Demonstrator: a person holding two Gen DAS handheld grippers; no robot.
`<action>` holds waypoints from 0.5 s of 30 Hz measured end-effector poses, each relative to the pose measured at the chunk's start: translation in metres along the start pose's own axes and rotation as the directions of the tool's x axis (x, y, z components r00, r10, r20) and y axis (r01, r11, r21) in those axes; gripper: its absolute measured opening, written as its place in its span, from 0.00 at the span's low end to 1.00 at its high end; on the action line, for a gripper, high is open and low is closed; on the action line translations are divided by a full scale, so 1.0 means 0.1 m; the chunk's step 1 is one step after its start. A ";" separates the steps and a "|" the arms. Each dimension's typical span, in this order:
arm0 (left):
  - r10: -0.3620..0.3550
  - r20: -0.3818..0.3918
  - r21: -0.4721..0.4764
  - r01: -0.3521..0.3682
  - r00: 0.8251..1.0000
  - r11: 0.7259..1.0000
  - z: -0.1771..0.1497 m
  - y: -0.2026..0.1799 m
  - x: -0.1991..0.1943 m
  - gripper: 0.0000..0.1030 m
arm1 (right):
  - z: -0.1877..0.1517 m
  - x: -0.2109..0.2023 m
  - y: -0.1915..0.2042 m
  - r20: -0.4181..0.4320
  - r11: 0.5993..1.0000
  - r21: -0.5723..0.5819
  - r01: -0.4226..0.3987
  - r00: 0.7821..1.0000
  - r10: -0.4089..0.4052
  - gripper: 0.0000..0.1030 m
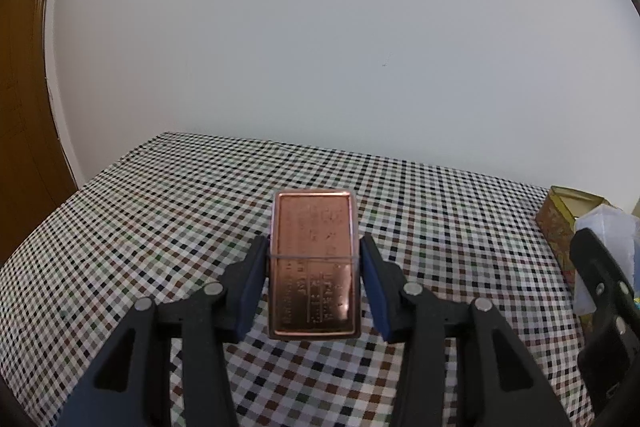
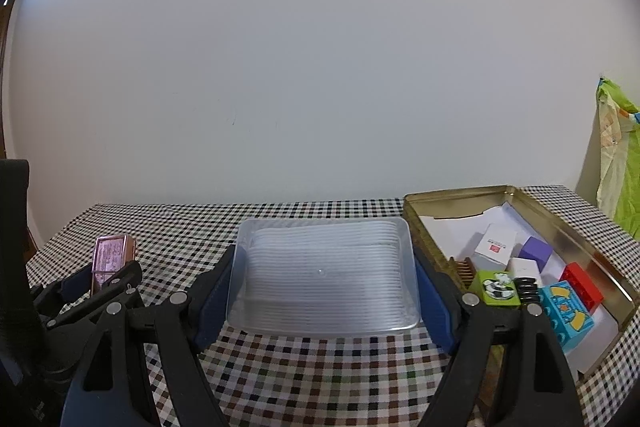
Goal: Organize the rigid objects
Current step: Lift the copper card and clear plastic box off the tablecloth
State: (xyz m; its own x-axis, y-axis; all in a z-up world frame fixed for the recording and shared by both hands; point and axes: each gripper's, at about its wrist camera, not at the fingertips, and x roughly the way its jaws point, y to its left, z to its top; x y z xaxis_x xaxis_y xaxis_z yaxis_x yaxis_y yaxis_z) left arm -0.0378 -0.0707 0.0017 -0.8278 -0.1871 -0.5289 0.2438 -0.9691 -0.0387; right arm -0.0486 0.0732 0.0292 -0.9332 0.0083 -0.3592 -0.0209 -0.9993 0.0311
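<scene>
Clear tray (image 2: pixel 326 275) clamped in right gripper (image 2: pixel 324 291) above checked surface (image 2: pixel 312 367), beside full tin (image 2: pixel 568 227): could snag there. Copper case (image 1: pixel 313 265) gripped by left gripper (image 1: pixel 314 291), lifted: could slip, smooth sides.

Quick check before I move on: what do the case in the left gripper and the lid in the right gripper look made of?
Case: clear hard plastic over a shiny copper-coloured face, probably metal or foil; it glints.
Lid: frosted, see-through plastic with moulded ridges, likely rigid.
</scene>
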 end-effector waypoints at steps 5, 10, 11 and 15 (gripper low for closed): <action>-0.008 0.011 0.011 0.008 1.000 1.000 -0.04 -0.09 -0.10 0.44 | -0.01 -0.06 -0.03 0.011 1.000 -0.008 0.002 1.000 -0.002 0.79; -0.016 0.020 0.027 0.016 1.000 1.000 -0.08 -0.20 -0.17 0.44 | -0.02 -0.11 -0.07 0.021 1.000 -0.010 0.008 1.000 -0.008 0.79; -0.019 0.021 0.029 0.018 1.000 0.999 -0.09 -0.21 -0.19 0.44 | -0.03 -0.13 -0.08 0.023 1.000 -0.013 0.010 1.000 -0.010 0.79; -0.028 0.017 0.026 0.028 0.999 0.999 -0.12 -0.29 -0.22 0.44 | -0.04 -0.20 -0.12 0.029 1.000 -0.017 0.014 1.000 -0.013 0.79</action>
State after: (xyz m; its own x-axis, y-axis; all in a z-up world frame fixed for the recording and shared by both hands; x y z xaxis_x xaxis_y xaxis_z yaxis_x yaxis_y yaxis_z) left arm -0.0207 -0.0369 0.0046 -0.8430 -0.1623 -0.5128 0.2071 -0.9778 -0.0311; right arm -0.0286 0.0852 0.0322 -0.9428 0.0224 -0.3326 -0.0275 -0.9996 0.0106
